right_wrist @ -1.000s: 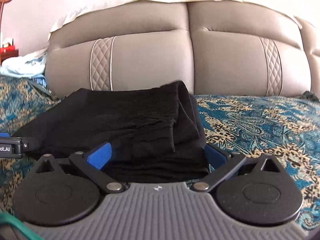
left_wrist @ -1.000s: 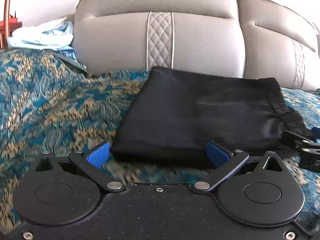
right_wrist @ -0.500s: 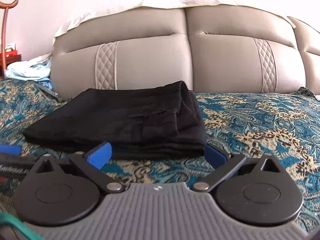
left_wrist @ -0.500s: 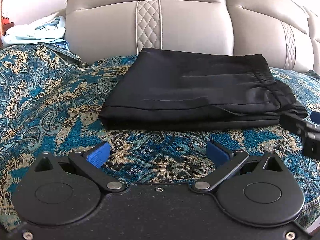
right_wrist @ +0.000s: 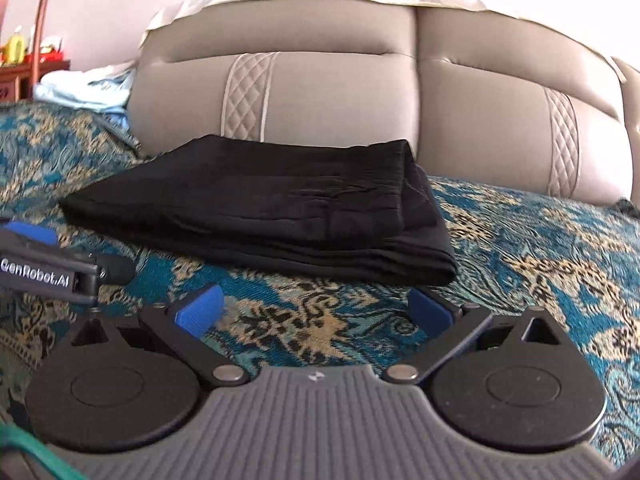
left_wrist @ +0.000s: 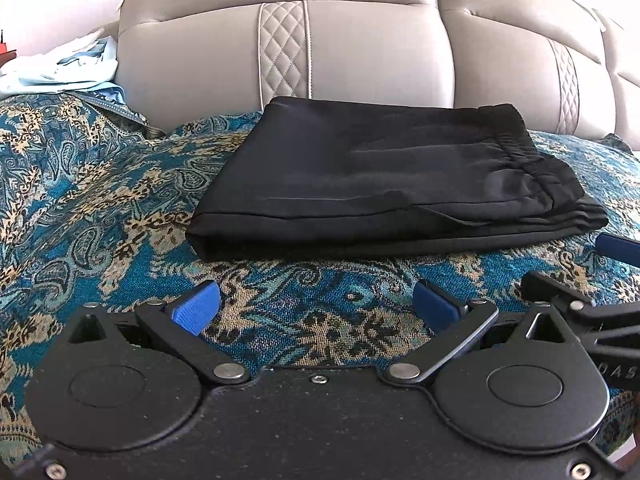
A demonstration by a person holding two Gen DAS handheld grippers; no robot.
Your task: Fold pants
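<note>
Teal paisley bedspread [left_wrist: 100, 200] under both sets of jaws. Black pants [left_wrist: 384, 176], folded flat, ahead of both, untouched, near padded headboard [left_wrist: 360, 52]. Left gripper [left_wrist: 316, 306] spread wide, empty. Right gripper [right_wrist: 314, 312] likewise wide, empty.

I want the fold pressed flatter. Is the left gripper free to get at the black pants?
Probably yes: the left gripper is open and empty, and only bare bedspread lies between it and the folded pants.
</note>
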